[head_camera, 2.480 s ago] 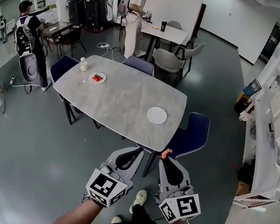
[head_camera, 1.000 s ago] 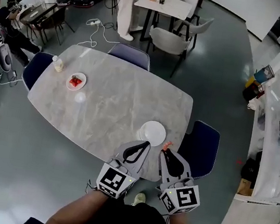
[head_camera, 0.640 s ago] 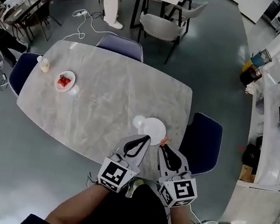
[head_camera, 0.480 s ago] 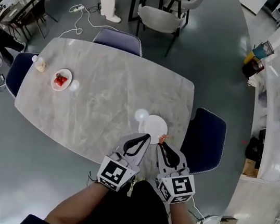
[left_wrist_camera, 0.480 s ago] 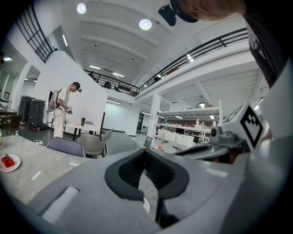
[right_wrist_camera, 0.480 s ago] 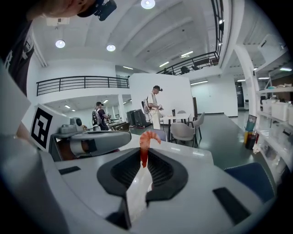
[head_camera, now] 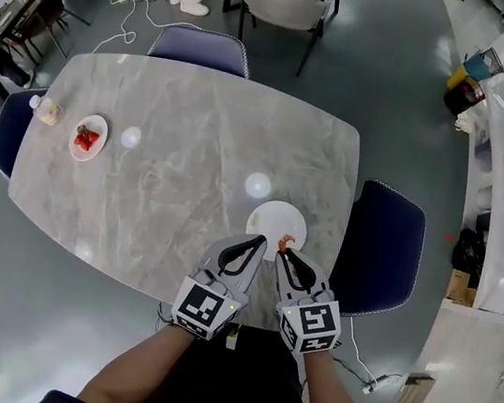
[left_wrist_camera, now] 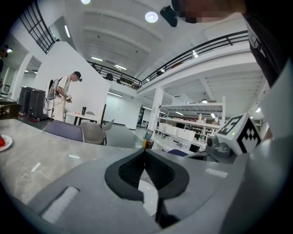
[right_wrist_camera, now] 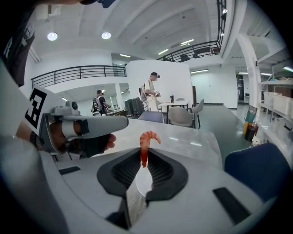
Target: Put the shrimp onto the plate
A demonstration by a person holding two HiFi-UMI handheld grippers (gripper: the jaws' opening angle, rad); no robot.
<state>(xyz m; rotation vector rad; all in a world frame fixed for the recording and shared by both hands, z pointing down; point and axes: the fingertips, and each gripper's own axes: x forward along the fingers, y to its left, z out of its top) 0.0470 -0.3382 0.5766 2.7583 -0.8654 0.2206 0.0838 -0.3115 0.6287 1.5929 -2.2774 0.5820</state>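
Shrimp (right_wrist_camera: 145, 145) sits pinched by its tail end in my right hand-held gripper (head_camera: 282, 248). The jaws are closed tight on it, and its curled orange body stands up above their tips. From the head view, the shrimp hangs over the near right edge of the white plate (head_camera: 271, 218). I cannot tell from any view whether it touches the plate.

My left hand-held gripper (head_camera: 261, 242) is just beside the right one, its tips over the plate's near rim. Its jaws are pressed together with nothing between them, and in the left gripper view a sliver of white plate shows through the hollow behind the tips.

The plate lies near my edge of the grey marbled worktop (head_camera: 198, 121), towards its right end. Well apart from it, at the far left end, is a small plate (head_camera: 87, 149) with red food (head_camera: 85, 134) on it. A bottle (head_camera: 46, 109) stands just beside that small plate, nearer the worktop's edge.

A blue chair (head_camera: 384, 255) stands at the right end of the worktop, close to the white plate, and a second blue chair (head_camera: 200, 47) is tucked in at the far side. In the right gripper view, a person (right_wrist_camera: 153, 93) stands at a white table in the background
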